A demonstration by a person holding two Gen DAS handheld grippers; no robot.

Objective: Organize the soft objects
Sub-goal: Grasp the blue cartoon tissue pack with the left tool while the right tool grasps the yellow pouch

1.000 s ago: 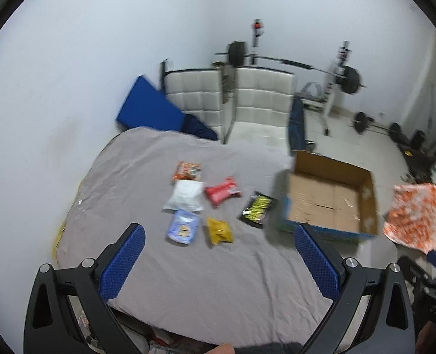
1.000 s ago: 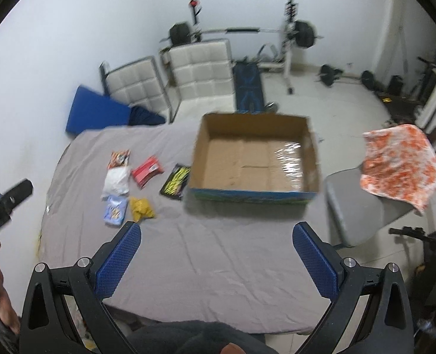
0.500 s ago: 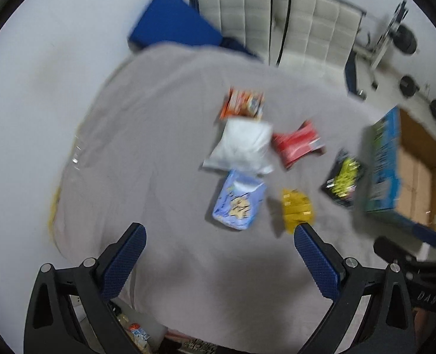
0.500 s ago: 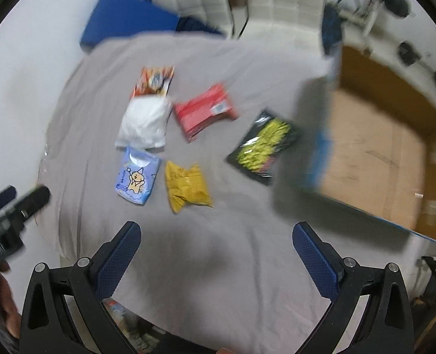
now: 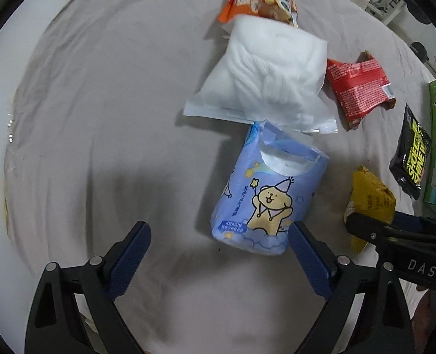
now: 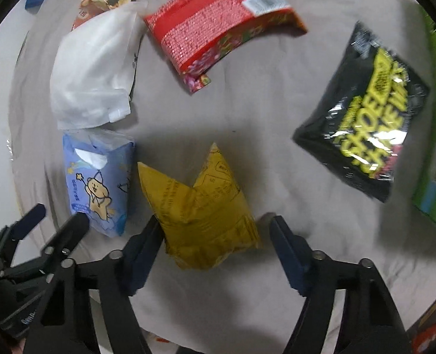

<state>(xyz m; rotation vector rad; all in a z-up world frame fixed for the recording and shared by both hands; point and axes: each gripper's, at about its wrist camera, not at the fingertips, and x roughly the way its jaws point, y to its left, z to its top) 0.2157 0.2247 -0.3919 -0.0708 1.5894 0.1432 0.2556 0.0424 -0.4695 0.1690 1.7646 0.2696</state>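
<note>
Left wrist view: both tongs hover spread wide over soft packs on a grey-covered desk (image 5: 100, 94).

The left tongs (image 5: 218, 253) gape beside the blue tissue pack (image 5: 265, 191), its near end just by the right-side pad, gripping nothing. The right tongs (image 6: 215, 244) stand wide around the yellow pouch (image 6: 200, 206), not yet closed on it. Further off lie a white bag (image 5: 265, 73), red packet (image 6: 218, 20), orange packet (image 5: 262, 0) and black packet (image 6: 365, 118).
</note>
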